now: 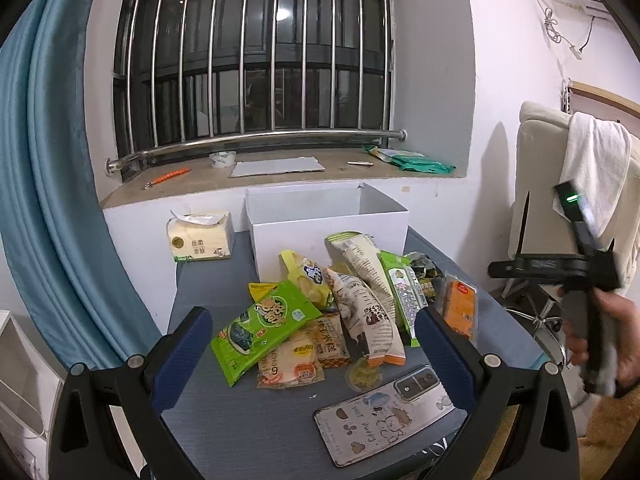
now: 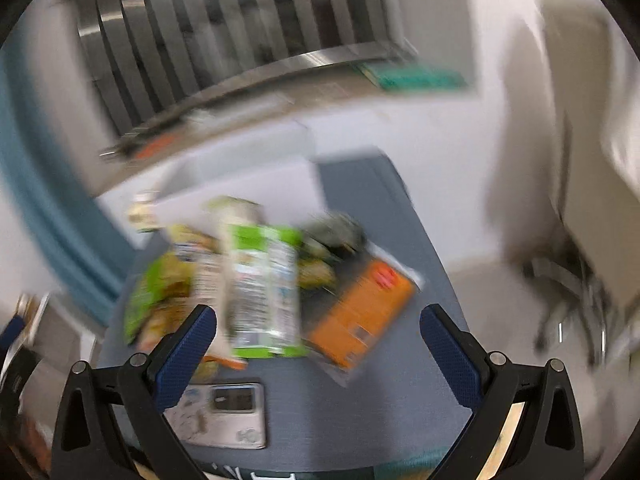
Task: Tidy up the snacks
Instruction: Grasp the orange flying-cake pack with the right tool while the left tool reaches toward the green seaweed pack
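Note:
A pile of snack packets lies on the grey table (image 1: 248,420): a green seaweed bag (image 1: 264,328), a yellow chips bag (image 1: 308,276), tall cream packets (image 1: 366,312), a green-and-white packet (image 1: 404,292) and an orange pack (image 1: 460,308). An open white box (image 1: 324,224) stands behind the pile. My left gripper (image 1: 314,344) hangs open above the pile's near side, holding nothing. The right wrist view is blurred; my right gripper (image 2: 318,338) is open over the green-and-white packet (image 2: 264,292) and the orange pack (image 2: 360,312). In the left wrist view a hand (image 1: 600,336) holds that right gripper beyond the table's right edge.
A phone (image 1: 384,416) in a drawn-on case lies near the table's front edge. A tissue pack (image 1: 200,240) sits at the back left. Behind is a windowsill (image 1: 280,172) with tape, cardboard and green packets. A blue curtain (image 1: 52,200) hangs left; a chair with a towel (image 1: 592,168) stands right.

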`<state>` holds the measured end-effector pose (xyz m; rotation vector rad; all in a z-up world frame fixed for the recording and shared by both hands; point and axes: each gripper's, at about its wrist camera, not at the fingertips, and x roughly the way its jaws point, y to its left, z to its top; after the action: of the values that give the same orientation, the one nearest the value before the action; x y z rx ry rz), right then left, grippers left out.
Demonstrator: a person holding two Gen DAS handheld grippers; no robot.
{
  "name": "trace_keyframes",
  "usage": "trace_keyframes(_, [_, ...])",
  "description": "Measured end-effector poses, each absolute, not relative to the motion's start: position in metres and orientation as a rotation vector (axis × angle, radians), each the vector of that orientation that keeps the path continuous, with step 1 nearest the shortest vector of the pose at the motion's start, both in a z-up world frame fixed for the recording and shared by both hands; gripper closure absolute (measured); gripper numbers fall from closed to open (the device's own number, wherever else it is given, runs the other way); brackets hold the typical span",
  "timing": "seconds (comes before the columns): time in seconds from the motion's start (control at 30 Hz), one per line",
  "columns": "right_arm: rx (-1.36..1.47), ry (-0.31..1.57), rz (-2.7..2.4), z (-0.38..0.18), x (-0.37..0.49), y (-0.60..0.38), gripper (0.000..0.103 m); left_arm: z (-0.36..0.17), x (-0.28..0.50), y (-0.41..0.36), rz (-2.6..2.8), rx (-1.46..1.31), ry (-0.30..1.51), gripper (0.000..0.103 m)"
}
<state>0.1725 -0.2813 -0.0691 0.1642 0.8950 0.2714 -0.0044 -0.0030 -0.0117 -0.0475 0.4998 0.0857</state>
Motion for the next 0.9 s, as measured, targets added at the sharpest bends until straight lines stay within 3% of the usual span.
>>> trace_keyframes(0.33, [0.187,1.164,0.07,-0.156,0.267,-0.27,0.0,-0.026,-0.002,-0.001,0.093,-0.037,0.54,0.0])
trace_keyframes(0.67, [-0.018,1.134,0.004,-0.175,0.271,-0.225,0.001,-0.036,-0.002,0.005,0.104,-0.05,0.563,0.0])
trace_keyframes(0.73, [-0.027,1.114,0.02,-0.169,0.264,-0.224,0.011,-0.039,-0.004,0.01,0.111,-0.056,0.563,0.0])
trace_keyframes(0.8, [-0.021,1.111,0.027,-0.162,0.252,-0.228,0.033,-0.042,-0.003,0.017,0.119,-0.071,0.57,0.0])
trace_keyframes(0.9, [0.039,1.094,0.106,-0.154,0.247,-0.24,0.049,-0.051,0.001,0.029,0.1,-0.1,0.592,0.0])
